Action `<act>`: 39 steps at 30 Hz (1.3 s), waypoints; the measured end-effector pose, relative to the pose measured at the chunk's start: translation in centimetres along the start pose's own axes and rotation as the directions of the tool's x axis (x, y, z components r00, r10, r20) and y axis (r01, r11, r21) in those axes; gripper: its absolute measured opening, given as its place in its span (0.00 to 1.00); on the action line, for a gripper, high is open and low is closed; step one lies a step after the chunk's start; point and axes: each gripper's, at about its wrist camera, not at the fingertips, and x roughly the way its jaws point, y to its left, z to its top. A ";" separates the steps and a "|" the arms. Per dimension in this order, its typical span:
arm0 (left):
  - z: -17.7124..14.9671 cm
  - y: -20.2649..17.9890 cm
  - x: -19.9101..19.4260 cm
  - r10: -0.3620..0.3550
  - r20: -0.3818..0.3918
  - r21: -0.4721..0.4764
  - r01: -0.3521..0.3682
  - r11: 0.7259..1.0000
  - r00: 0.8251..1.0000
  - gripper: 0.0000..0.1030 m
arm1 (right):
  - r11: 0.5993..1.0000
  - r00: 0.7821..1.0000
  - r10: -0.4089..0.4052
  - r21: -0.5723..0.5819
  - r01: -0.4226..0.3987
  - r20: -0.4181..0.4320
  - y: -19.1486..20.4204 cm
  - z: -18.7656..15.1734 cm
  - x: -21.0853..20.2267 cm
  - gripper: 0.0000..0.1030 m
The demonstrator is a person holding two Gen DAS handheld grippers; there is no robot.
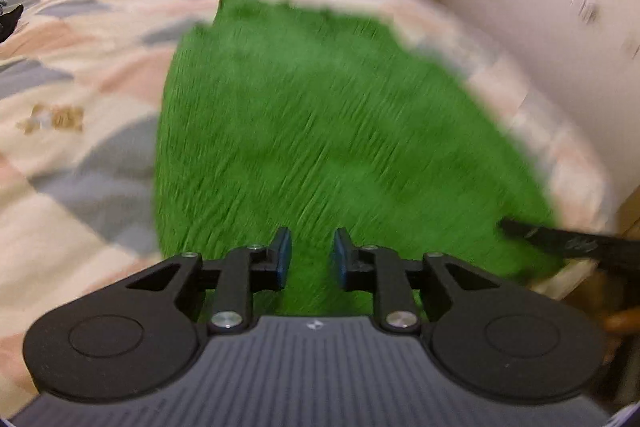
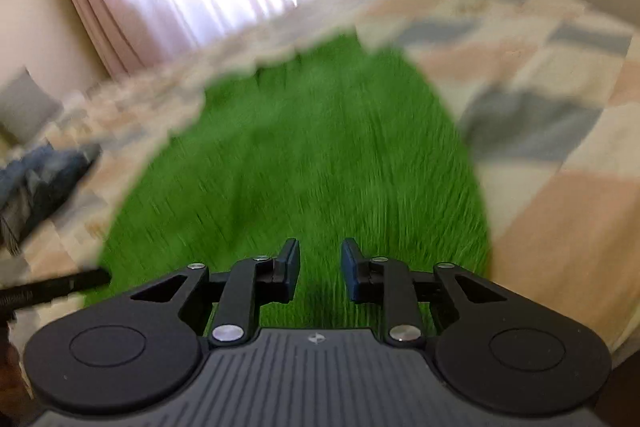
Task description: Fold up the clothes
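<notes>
On the patchwork-quilted bed (image 1: 72, 75) a green garment (image 1: 304, 115) lies flat for folding; left gripper (image 1: 310, 261) and right gripper (image 2: 320, 269) hover slightly parted, empty

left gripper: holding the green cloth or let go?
Let go. The left gripper has a clear gap between its fingers, nothing pinched; the green cloth lies on the bed beyond them.

- Your green garment (image 1: 320, 131) is smeared by motion blur; its folds can't be read.
- That bluish heap (image 2: 44, 179) at the left edge is perhaps more clothing.
</notes>
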 end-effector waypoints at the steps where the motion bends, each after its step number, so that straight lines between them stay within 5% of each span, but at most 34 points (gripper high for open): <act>1: -0.8 -0.4 -0.6 0.005 0.018 0.040 -0.006 0.999 1.000 0.17 | 1.000 1.000 -0.012 -0.022 0.012 -0.015 -0.1 -0.8 0.1 0.23; 4: -2.5 -2.6 -2.4 0.052 0.085 0.194 -0.067 0.979 0.995 0.18 | 0.994 1.000 -0.028 -0.105 0.027 -0.002 -0.1 -2.0 -1.0 0.17; 7: -4.2 -5.3 -3.0 0.083 0.152 0.367 -0.134 0.921 0.985 0.19 | 0.959 0.997 -0.040 -0.277 0.059 0.073 1.5 -3.2 -2.9 0.24; 13: -6.7 -9.4 -1.6 0.140 0.214 0.634 -0.246 0.733 0.967 0.19 | 0.714 0.983 -0.091 -0.678 0.175 0.159 5.8 -6.8 -2.4 0.24; 16: -7.4 -10.0 -1.3 0.146 0.224 0.694 -0.263 0.670 0.964 0.23 | 0.593 0.978 -0.104 -0.777 0.209 0.183 7.1 -8.3 -1.6 0.24; 20: -7.9 -10.4 -1.5 0.143 0.231 0.719 -0.267 0.642 0.963 0.33 | 0.522 0.974 -0.108 -0.823 0.225 0.198 7.6 -9.1 -1.1 0.24; 25: -7.6 -10.6 -0.4 0.160 0.229 0.732 -0.279 0.622 0.960 0.33 | 0.507 0.972 -0.096 -0.830 0.234 0.215 7.8 -9.7 -0.8 0.26; 30: -8.9 -11.0 1.0 0.179 0.258 0.791 -0.314 0.525 0.949 0.33 | 0.455 0.966 -0.123 -0.852 0.258 0.226 8.3 -10.3 0.4 0.27; 36: -8.4 -10.5 0.3 0.169 0.267 0.757 -0.315 0.573 0.949 0.33 | 0.294 0.946 -0.153 -0.901 0.318 0.285 9.1 -12.2 1.1 0.28; 39: -9.1 -10.5 0.3 0.169 0.272 0.774 -0.320 0.546 0.947 0.33 | 0.266 0.938 -0.168 -0.902 0.340 0.304 8.9 -12.7 1.1 0.29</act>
